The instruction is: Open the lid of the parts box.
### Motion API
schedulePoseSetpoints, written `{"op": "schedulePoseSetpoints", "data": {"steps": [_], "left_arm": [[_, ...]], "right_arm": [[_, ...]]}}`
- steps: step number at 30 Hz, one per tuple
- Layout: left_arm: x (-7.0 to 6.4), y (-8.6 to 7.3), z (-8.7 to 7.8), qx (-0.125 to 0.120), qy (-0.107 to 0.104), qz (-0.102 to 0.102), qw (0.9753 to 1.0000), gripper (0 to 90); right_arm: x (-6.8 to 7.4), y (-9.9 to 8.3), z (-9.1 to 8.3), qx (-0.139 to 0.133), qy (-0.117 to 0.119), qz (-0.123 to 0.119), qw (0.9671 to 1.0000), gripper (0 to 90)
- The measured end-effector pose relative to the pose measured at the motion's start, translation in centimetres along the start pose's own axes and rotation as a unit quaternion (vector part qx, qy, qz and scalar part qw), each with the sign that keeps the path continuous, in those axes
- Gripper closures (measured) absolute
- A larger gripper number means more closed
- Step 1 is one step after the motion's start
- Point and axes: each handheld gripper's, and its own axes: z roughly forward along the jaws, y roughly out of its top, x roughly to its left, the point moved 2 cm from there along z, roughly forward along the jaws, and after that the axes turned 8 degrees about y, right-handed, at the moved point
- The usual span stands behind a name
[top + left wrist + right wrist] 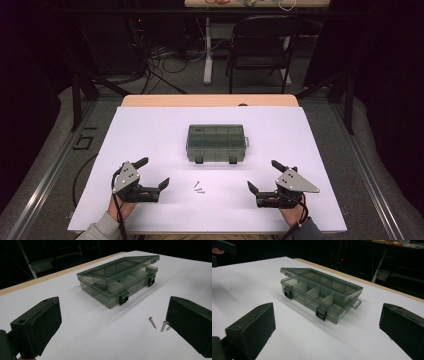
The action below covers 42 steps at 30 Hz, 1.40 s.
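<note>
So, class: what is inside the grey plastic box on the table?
Through the see-through lid, which sits slightly raised, the box shows dividers forming a row of compartments. Those along the front look empty. The back ones are partly covered by the tinted lid, so small contents cannot be ruled out.

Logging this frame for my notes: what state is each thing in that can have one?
Compartment box: lid ajar, both front latches undone.
Screws: lying loose on the table in front of the box.
Left gripper: open, holding nothing.
Right gripper: open, holding nothing.
</note>
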Motion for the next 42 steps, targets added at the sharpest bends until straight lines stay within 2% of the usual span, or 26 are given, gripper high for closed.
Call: {"op": "schedulePoseSetpoints", "data": {"steps": [7, 18, 27, 30, 31, 36, 37, 42], "left_arm": [[0.0, 0.1, 0.7, 0.002, -0.001, -0.002, 1.0, 0.1], [-0.1, 0.3, 2.9, 0.017, -0.013, 0.003, 0.9998, 0.1], [-0.1, 0.5, 4.0, 0.016, -0.022, 0.002, 0.9996, 0.1], [0.0, 0.6, 4.5, 0.024, -0.03, 0.002, 0.9993, 0.1], [-0.1, 0.6, 4.7, 0.019, -0.022, 0.001, 0.9996, 0.1], [0.2, 0.6, 5.2, 0.028, -0.034, 0.0, 0.999, 0.1], [0.2, 0.6, 5.4, 0.023, -0.031, 0.0, 0.9992, 0.1], [0.2, 0.8, 6.0, 0.032, -0.034, 0.001, 0.9989, 0.1]], "right_arm": [[-0.2, 0.0, 0.5, 0.003, 0.004, 0.003, 1.0, 0.0], [-0.6, 0.1, 1.9, 0.013, 0.019, 0.007, 0.9997, 0.0], [-0.9, 0.1, 3.4, 0.029, 0.033, 0.0, 0.9991, 0.0], [-1.2, 0.2, 4.2, 0.032, 0.031, -0.004, 0.999, 0.0], [-1.3, 0.2, 4.4, 0.034, 0.031, -0.003, 0.9989, 0.0], [-1.9, 0.3, 5.3, 0.039, 0.033, -0.002, 0.9987, 0.0], [-1.9, 0.3, 5.5, 0.04, 0.032, -0.001, 0.9987, 0.0], [-2.2, 0.3, 6.1, 0.048, 0.037, 0.002, 0.9982, 0.0]]}}
